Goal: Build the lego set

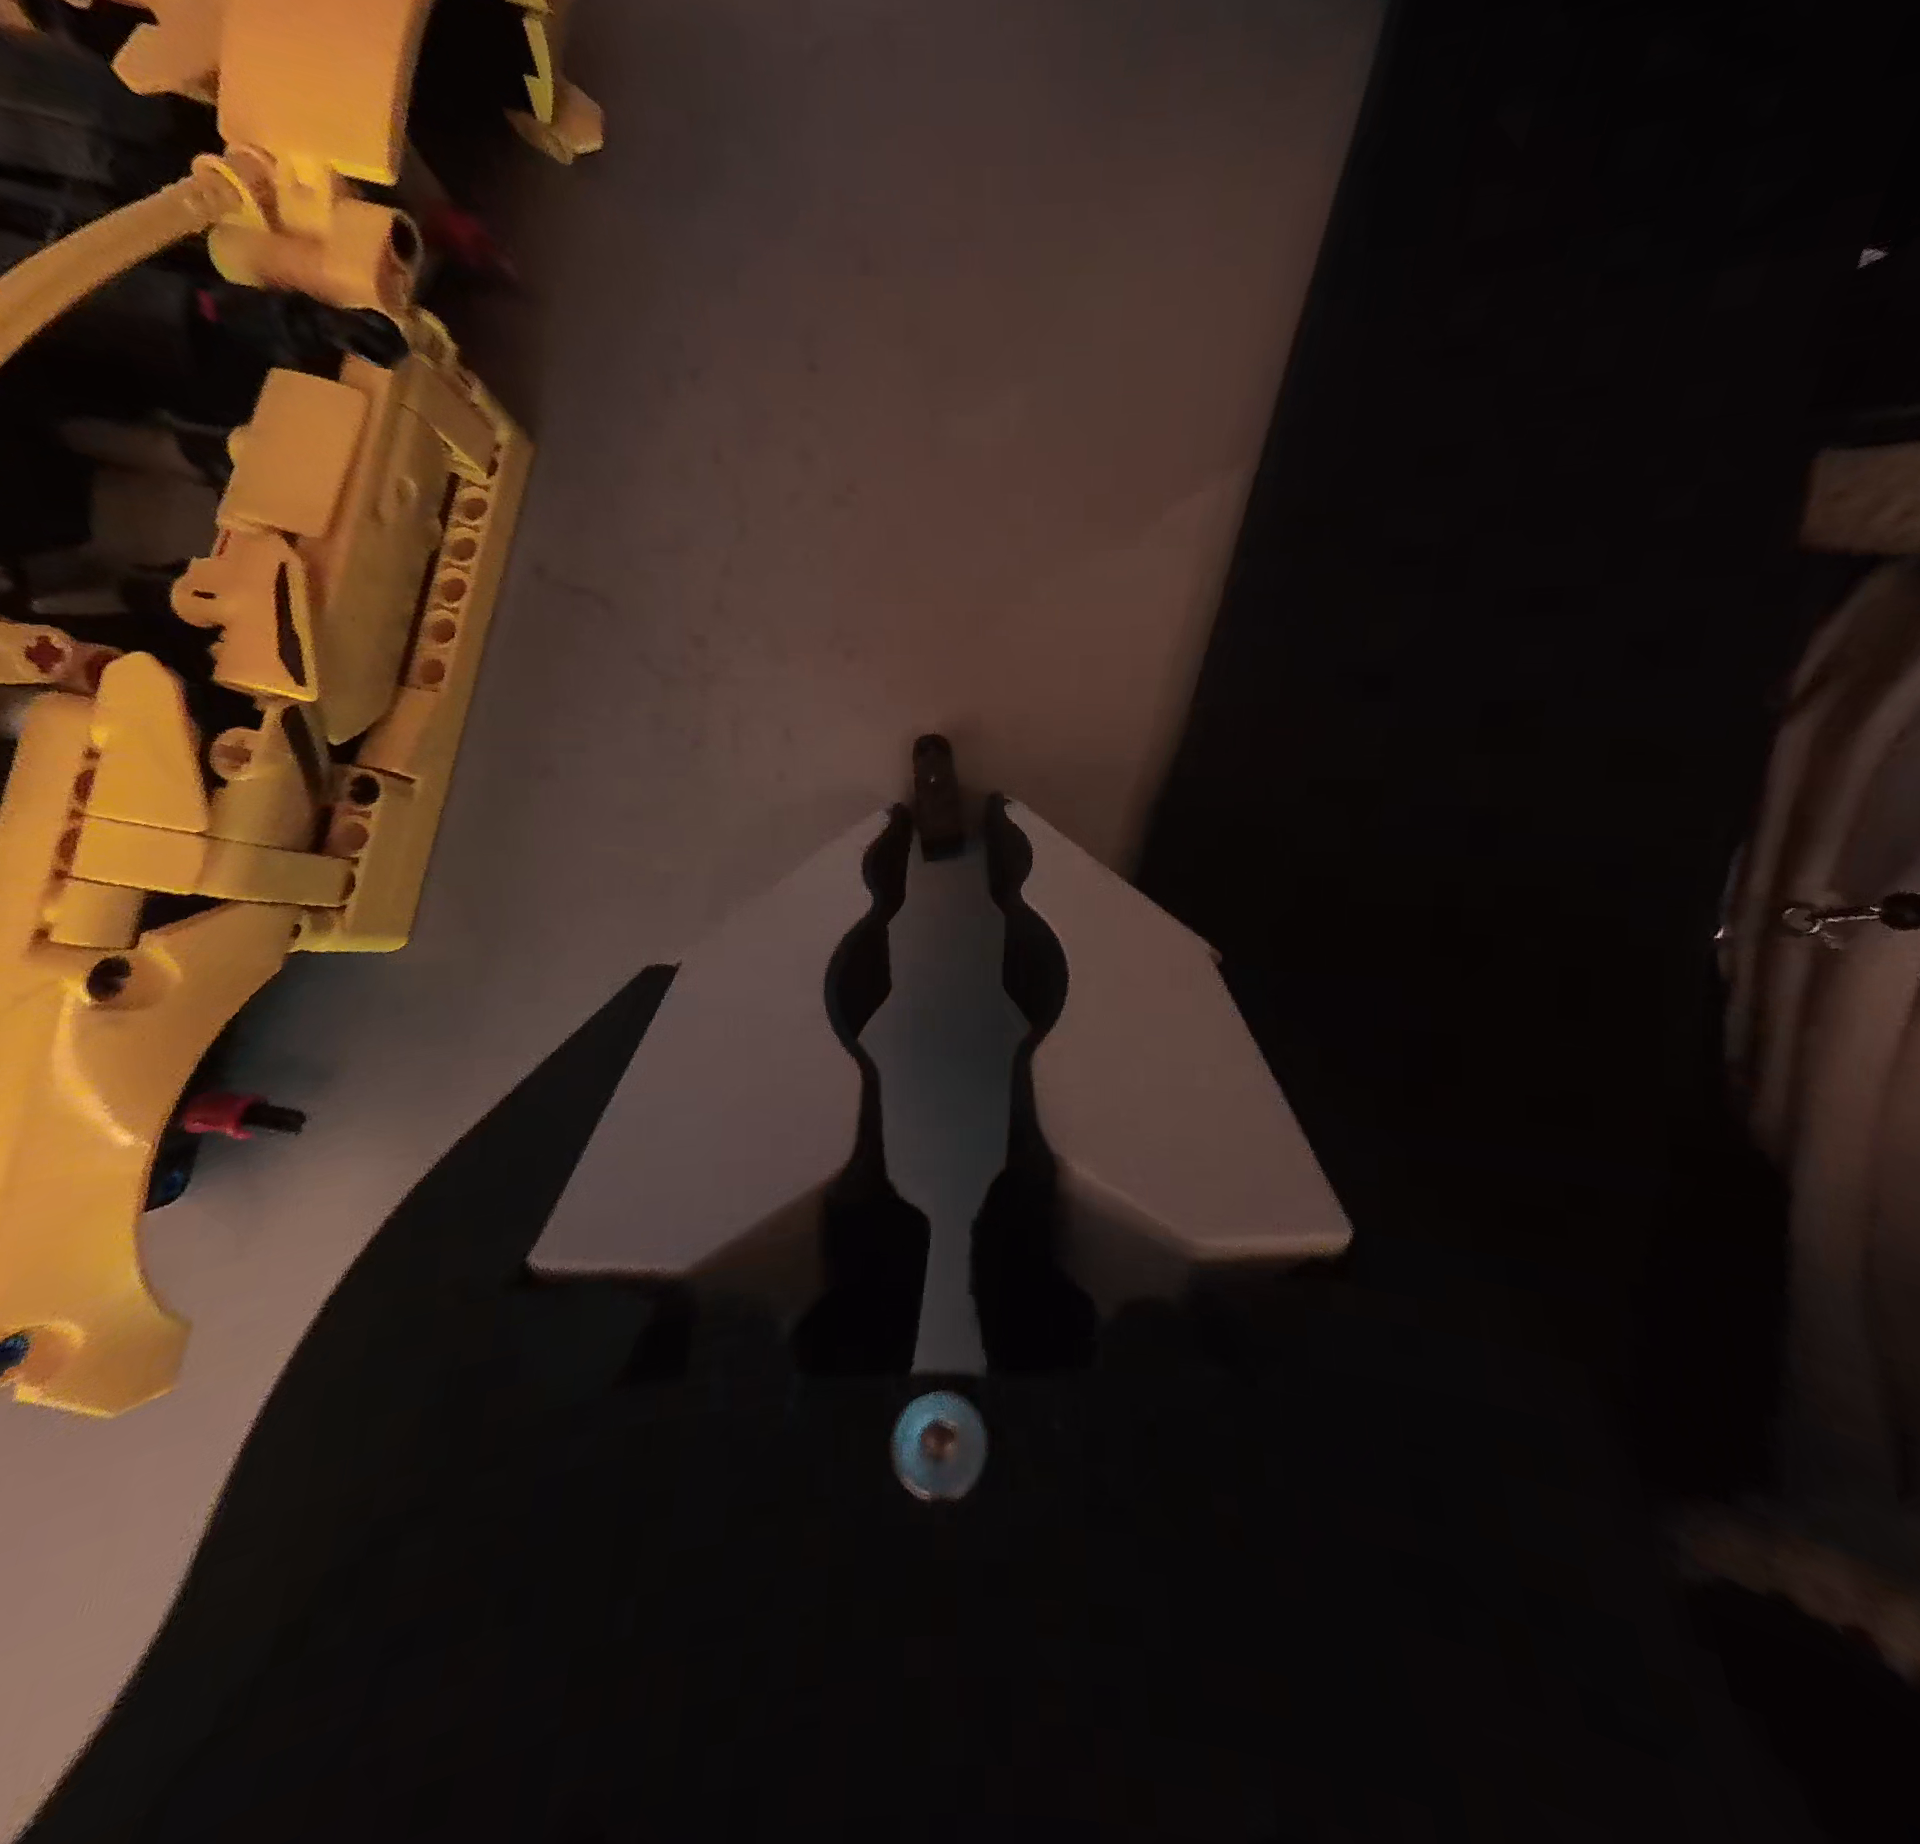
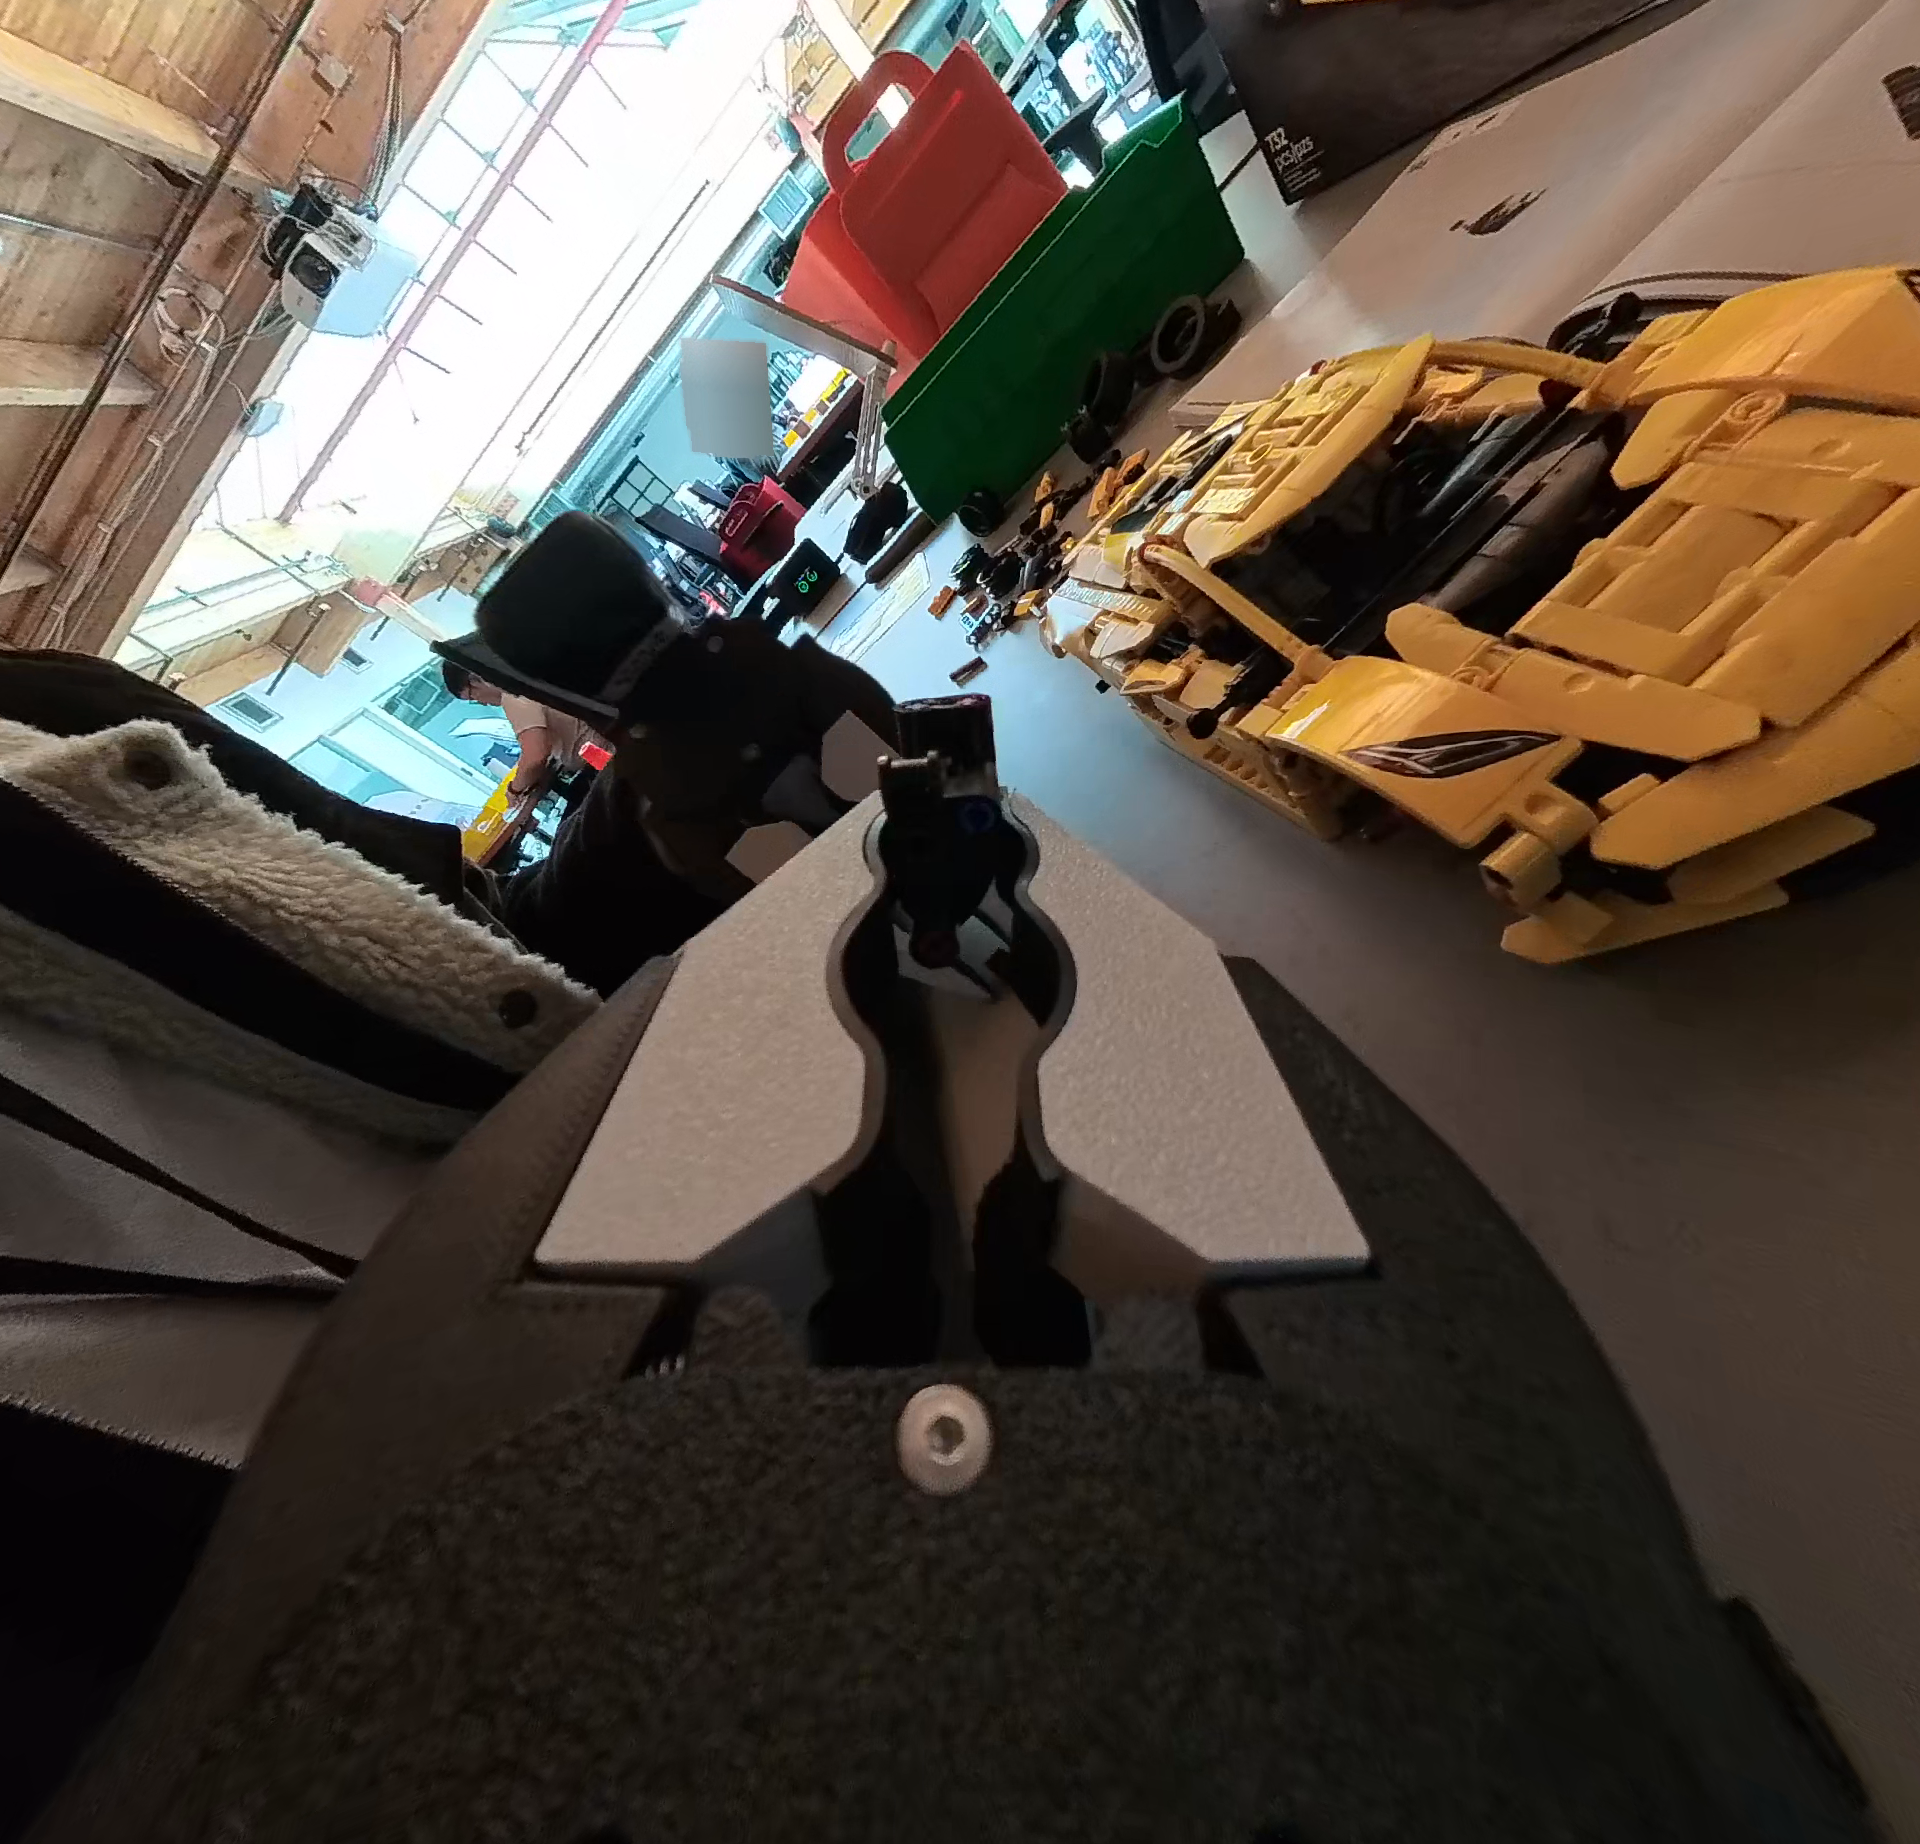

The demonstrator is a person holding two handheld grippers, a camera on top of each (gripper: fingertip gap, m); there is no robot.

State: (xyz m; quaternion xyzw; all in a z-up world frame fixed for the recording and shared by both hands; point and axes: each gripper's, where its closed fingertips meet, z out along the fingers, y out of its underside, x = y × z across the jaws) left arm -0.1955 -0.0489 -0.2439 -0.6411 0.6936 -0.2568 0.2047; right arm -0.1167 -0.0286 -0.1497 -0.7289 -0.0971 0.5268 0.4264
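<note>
A yellow lego car (image 1: 260, 589) lies along the left of the left wrist view on a pale table (image 1: 852, 360). My left gripper (image 1: 943, 818) is shut on a small black pin (image 1: 933, 792) that sticks out past the fingertips, near the table's right edge and well right of the car. In the right wrist view the car (image 2: 1475, 651) sits on the table at the right. My right gripper (image 2: 940, 818) is shut on a small black lego assembly (image 2: 943, 755) with blue and red pins, held above the table and left of the car.
Loose small black and yellow pieces (image 2: 1018, 568) and black tyres (image 2: 1112, 392) lie beyond the car. A green box (image 2: 1070, 319), a red bag (image 2: 925, 184) and the set's dark box (image 2: 1455, 38) stand farther back. A person's fleece-lined jacket (image 2: 260, 921) is at left. My hands' fingertips stand some 12 cm from each other.
</note>
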